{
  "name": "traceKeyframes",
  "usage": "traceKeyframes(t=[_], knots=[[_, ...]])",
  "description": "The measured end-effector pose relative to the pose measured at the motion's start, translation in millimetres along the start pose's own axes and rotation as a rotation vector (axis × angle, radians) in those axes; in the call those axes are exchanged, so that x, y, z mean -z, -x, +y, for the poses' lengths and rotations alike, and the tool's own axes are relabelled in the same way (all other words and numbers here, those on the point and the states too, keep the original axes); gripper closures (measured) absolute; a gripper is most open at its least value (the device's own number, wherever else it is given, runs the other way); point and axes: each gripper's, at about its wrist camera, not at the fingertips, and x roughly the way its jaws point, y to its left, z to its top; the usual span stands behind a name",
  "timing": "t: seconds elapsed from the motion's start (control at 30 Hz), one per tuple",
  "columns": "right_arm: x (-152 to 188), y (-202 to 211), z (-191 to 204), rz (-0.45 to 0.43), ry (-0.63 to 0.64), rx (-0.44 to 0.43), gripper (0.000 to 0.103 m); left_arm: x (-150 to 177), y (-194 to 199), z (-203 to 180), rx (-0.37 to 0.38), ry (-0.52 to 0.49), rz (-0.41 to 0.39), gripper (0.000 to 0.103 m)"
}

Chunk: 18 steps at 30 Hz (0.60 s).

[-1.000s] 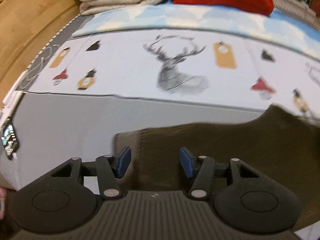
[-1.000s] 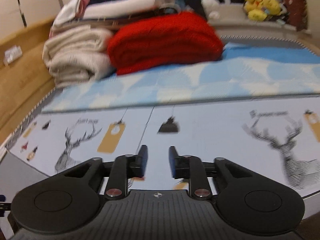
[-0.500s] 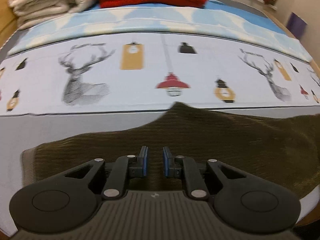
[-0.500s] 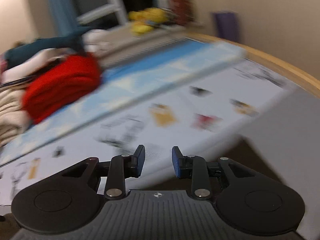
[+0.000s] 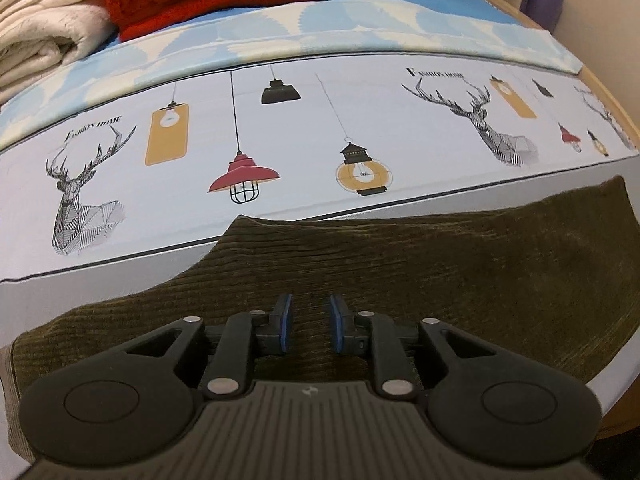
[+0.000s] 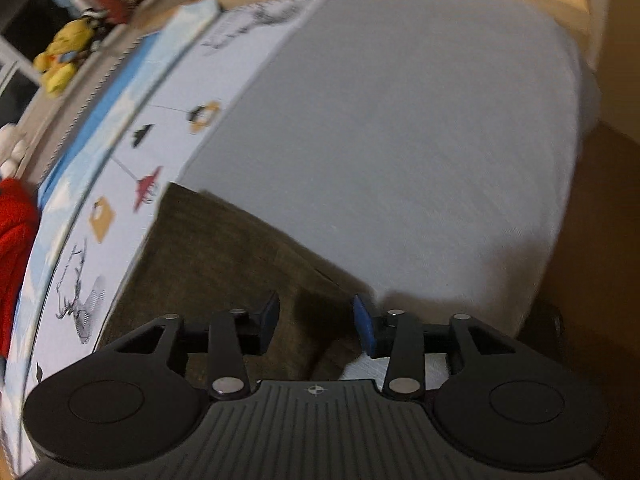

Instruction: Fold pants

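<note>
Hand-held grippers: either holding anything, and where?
Nothing held. Left hand-held gripper and right hand-held gripper are opening above the dark olive corduroy pants.

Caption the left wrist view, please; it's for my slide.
Left gripper, jaws opening a little, poised over dark olive corduroy pants spread on a lamp-and-deer printed bedsheet.
</note>
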Motion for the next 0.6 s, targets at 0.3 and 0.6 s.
traceKeyframes(t=[0.3, 0.6], knots=[[3.7, -26.3, -11.0, 0.08, -0.146, 0.015, 0.043, 3.2, 0.4, 1.3, -0.011, -0.03, 0.006, 0.081], [11.1, -29.5, -9.0, 0.096, -0.239, 0.022, 0.044, 7.5, 6.6, 16.2, -0.023, -0.012, 0.0, 0.08]])
